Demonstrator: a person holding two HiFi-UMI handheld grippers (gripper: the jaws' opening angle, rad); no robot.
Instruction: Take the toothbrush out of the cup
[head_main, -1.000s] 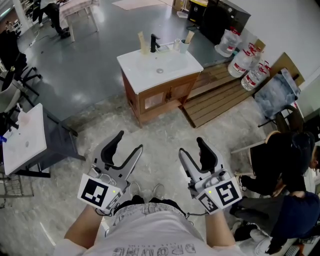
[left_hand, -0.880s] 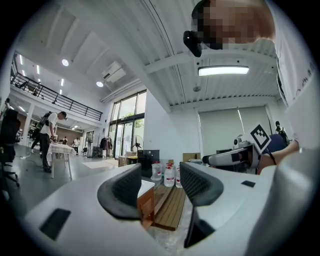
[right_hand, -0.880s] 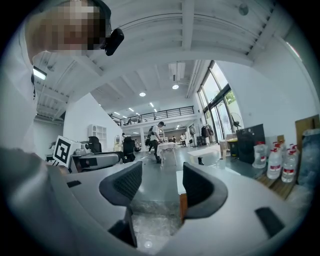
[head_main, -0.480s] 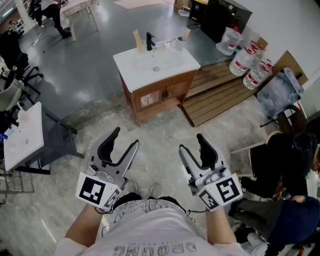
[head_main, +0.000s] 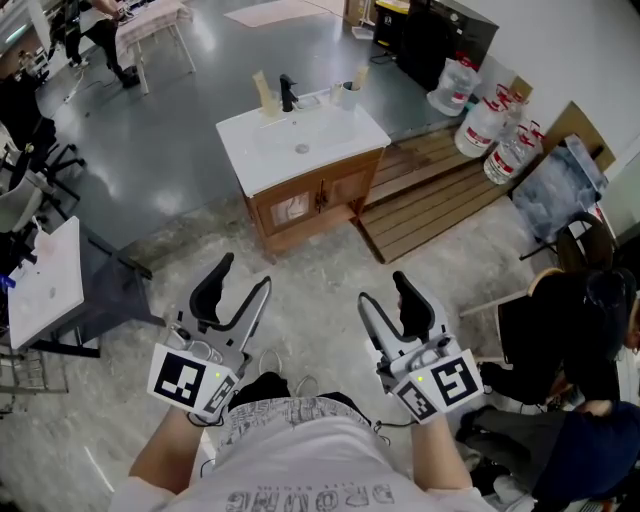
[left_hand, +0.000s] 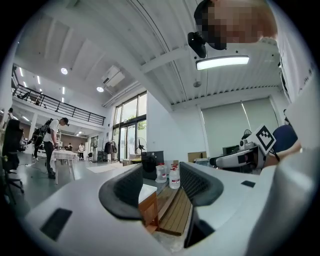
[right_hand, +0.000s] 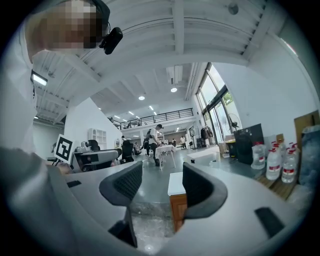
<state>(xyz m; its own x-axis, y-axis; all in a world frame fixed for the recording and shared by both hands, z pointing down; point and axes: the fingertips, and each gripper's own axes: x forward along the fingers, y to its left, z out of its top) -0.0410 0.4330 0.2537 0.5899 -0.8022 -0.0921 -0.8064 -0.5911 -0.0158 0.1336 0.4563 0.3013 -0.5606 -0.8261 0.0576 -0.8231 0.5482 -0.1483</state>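
left gripper: jaws spread wide, not holding a thing. Through the gap its own view only catches a far-off corner of the vanity, the pallet and the water jugs. It's held low, right in front of the person's white T-shirt.
right gripper: same deal, jaws well apart, with just floor and the vanity's white-topped corner way off between them. It sits beside the left gripper, roughly level with it, and the two aren't touching.
cup: upright on the back right corner of the vanity top, to the right of the faucet.
toothbrush: standing in the cup, with a light handle leaning off to the right. Honestly too small to tell more.
vanity: wood cabinet with a white basin top, out ahead on the floor and well apart from both grippers.
faucet: black, at the middle of the basin's back edge.
beige thing: upright just left of the faucet, can't tell what it is.
pallet: wooden, flat on the floor just right of the vanity.
water jugs: a bunch of clear ones with red labels by the wall, at the pallet's far end.
white table: at the far left edge.
seated person: dark clothes, at the right edge.
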